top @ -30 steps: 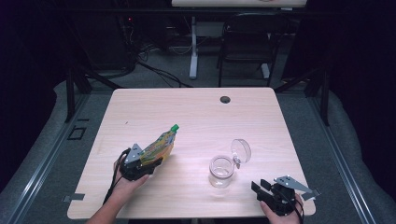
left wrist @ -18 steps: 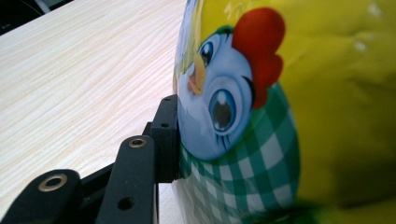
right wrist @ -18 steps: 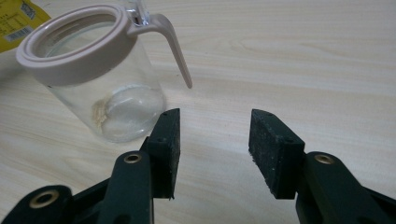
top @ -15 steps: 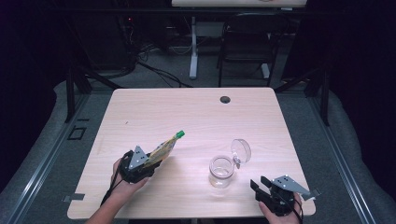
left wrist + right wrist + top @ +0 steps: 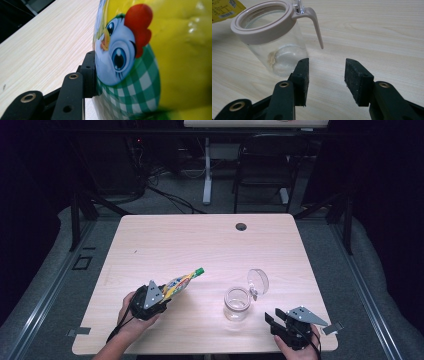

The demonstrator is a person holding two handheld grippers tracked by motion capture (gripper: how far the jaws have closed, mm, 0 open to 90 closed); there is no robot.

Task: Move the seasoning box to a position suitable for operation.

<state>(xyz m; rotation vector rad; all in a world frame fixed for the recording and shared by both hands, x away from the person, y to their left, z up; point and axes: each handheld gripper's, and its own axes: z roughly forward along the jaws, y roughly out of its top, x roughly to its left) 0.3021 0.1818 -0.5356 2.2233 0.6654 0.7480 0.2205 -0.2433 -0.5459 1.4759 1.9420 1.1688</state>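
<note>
Standing open: glass jar (image 5: 236, 302) | residue inside | lid (image 5: 258, 281) raised

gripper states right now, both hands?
Left gripper: shut on the yellow pouch with the green cap.
Right gripper: open, nothing between the jaws, near the open glass jar.

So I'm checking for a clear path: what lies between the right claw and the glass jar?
Nothing: bare table separates the open right claw from the glass jar, seen in the right gripper view.
</note>
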